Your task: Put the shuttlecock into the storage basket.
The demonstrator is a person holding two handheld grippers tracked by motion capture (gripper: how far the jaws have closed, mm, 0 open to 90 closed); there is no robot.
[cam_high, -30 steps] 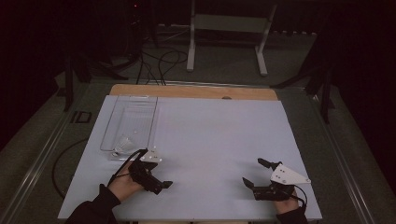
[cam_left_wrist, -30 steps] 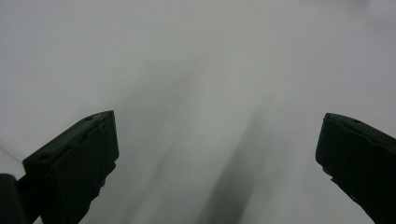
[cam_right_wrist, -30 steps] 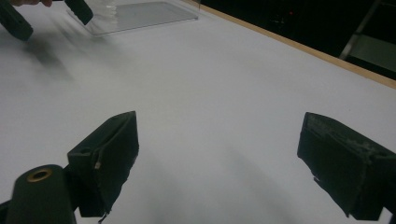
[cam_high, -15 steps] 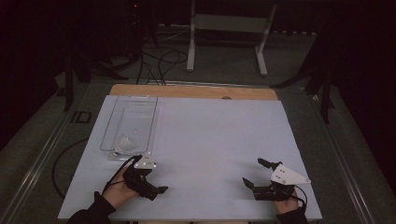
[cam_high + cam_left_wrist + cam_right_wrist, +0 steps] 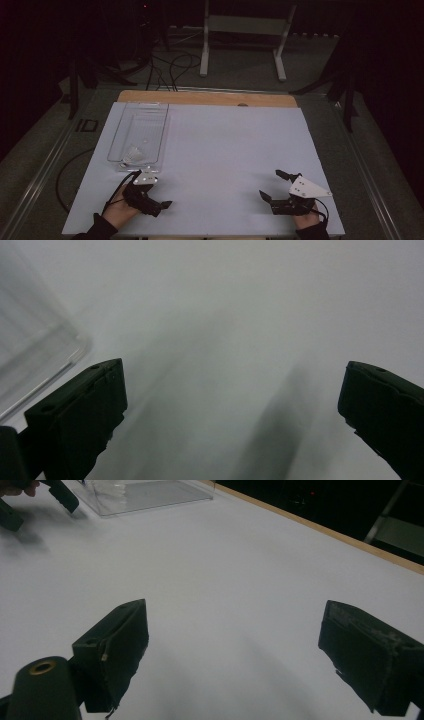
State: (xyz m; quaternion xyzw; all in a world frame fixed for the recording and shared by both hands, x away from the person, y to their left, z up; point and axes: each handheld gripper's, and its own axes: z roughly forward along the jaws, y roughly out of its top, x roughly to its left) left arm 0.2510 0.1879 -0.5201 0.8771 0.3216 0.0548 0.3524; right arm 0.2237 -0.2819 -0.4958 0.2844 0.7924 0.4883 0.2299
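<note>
Left tool point(image 5: 159, 199) now back from clear tray point(image 5: 131, 159), both tools wide-jawed, empty, near table's front edge.

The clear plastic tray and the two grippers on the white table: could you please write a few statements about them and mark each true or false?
1. The clear plastic tray lies on the person's left side of the white table. True.
2. The left gripper is shut on the tray's rim. False: its jaws are open and hold nothing, with the tray's corner off to one side.
3. The right gripper is open, over bare table. True.
4. The tray holds a red ball. False: only a small pale, crumpled-looking item lies at its near end.
</note>
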